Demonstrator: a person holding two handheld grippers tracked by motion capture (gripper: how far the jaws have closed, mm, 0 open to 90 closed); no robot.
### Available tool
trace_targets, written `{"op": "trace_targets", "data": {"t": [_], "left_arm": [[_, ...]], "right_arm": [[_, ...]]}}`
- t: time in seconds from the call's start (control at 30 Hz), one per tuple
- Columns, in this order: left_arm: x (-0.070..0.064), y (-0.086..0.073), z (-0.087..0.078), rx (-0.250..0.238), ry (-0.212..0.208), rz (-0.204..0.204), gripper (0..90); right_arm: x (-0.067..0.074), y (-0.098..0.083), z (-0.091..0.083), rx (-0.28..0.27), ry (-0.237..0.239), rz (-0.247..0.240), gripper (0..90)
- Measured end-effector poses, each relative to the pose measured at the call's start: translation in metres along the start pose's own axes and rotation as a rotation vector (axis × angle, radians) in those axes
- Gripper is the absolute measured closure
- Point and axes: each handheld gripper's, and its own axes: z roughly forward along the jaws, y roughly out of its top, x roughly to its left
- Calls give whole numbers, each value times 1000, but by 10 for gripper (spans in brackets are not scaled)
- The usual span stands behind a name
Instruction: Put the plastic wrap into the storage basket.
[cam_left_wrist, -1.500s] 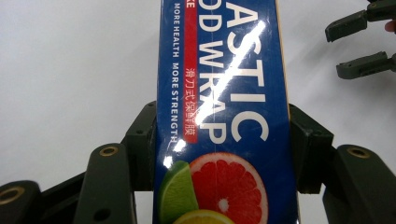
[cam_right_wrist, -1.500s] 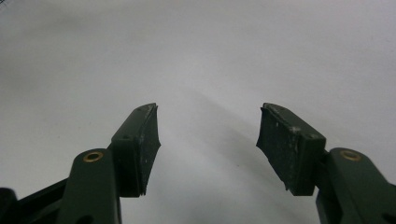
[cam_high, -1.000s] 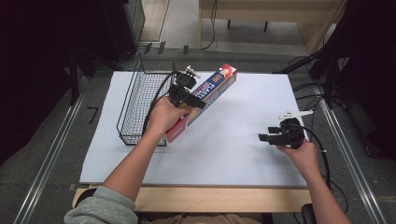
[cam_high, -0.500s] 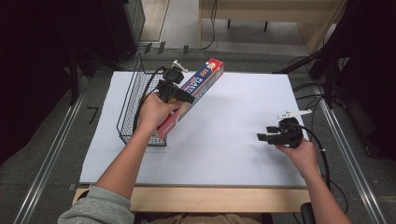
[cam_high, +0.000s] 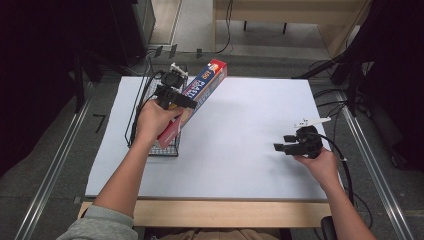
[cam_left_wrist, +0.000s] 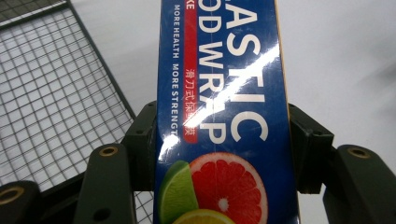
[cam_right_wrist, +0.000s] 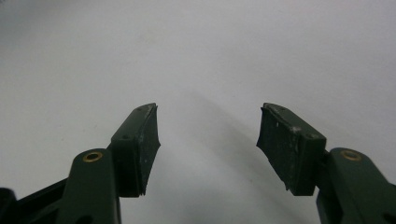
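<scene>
A long blue and red plastic wrap box is lifted off the table, tilted, its red end pointing up and away. My left gripper is shut on its middle. In the left gripper view both pads clamp the box from either side, with a wire mesh basket below at the left. The box hangs over the right rim of the black wire basket at the table's left. My right gripper rests open over the white table at the right; its fingertips have nothing between them.
A white sheet covers the table. Metal rails run along both sides of it. Cables trail off the far edge and at the right.
My left hand has carried the box leftward and slightly up, from the table's middle to above the basket's right rim. The right hand has stayed where it was.
</scene>
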Motion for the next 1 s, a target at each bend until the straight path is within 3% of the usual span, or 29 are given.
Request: {"op": "trace_targets", "data": {"t": [0.67, 1.0], "left_arm": [[38, -15, -10, -1, 88, -108, 407], [54, -22, -10, 1, 103, -166, 407]], "right_arm": [[1, 2, 4, 5, 6, -5, 392], [1, 4, 6, 8, 9, -9, 392]]}}
